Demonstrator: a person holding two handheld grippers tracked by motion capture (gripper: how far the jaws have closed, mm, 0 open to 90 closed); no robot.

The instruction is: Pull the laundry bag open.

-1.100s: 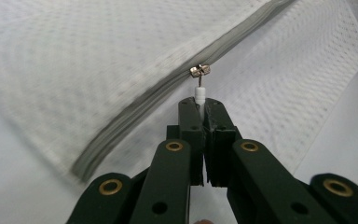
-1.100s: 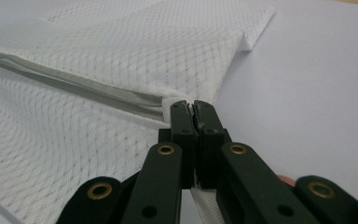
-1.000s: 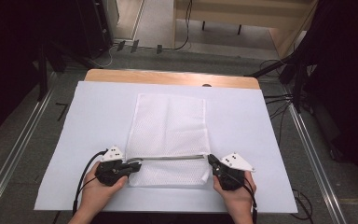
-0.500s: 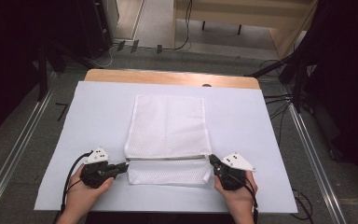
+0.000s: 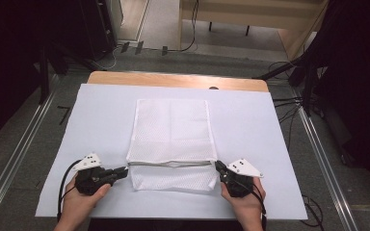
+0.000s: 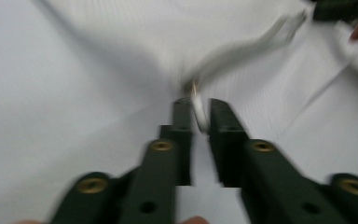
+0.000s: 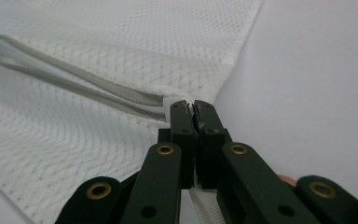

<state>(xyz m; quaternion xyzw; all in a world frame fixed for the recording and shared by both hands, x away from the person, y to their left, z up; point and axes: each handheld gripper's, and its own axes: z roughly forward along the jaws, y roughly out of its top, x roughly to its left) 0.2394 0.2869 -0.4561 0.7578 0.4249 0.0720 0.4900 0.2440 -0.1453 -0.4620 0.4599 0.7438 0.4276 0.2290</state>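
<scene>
White table sheet (image 5: 101,120), right gripper (image 7: 193,106) pinching mesh bag (image 5: 171,139), left gripper (image 6: 196,105) pinching zipper pull (image 6: 199,112)

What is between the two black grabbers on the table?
The high view shows the near end of the white mesh bag, with its grey zipper, between left gripper and right gripper.

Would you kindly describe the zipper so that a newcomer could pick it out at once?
Start at the white sheet covering the table, then find the white mesh bag lying at its centre. The zipper is the thin grey band crossing the bag near its front end, between the left gripper and the right gripper; everything beside it is white.
</scene>
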